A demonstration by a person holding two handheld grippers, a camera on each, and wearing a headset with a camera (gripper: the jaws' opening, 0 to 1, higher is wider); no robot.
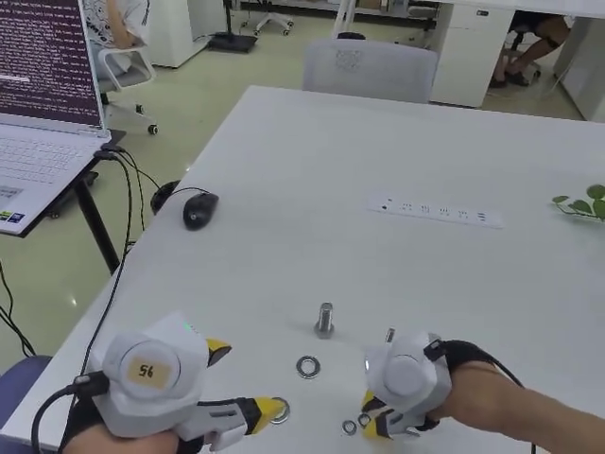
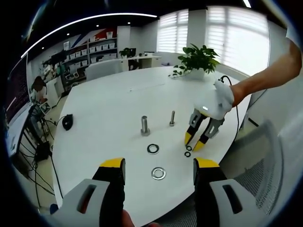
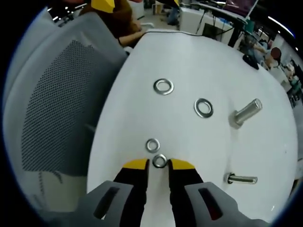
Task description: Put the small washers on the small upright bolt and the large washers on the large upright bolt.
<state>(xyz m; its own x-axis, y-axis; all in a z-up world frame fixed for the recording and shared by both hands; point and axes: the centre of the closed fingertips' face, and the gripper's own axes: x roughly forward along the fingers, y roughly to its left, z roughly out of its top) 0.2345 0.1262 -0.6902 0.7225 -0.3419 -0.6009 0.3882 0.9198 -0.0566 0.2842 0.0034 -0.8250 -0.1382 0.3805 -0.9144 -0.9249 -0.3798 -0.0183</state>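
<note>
The large upright bolt (image 1: pixel 324 320) and the thin small bolt (image 1: pixel 388 335) stand on the white table (image 1: pixel 378 161). My right gripper (image 3: pixel 160 164) is low over the table, jaws a little apart, with one small washer (image 3: pixel 160 161) lying between the tips. A second small washer (image 3: pixel 152 144) lies just beyond it. My left gripper (image 2: pixel 158 163) is open wide, and a large washer (image 2: pixel 158 173) lies on the table between its jaws. Another large washer (image 2: pixel 152 148) lies nearer the large bolt (image 2: pixel 145 126). The right gripper (image 2: pixel 195 142) shows in the left gripper view too.
A black mouse (image 1: pixel 199 209) and its cable lie at the table's left edge. A white power strip (image 1: pixel 433 212) lies farther back, with a plant (image 1: pixel 586 202) at the right edge. A laptop (image 1: pixel 43 113) is on a side stand at left. A grey chair (image 1: pixel 369 68) stands behind the table.
</note>
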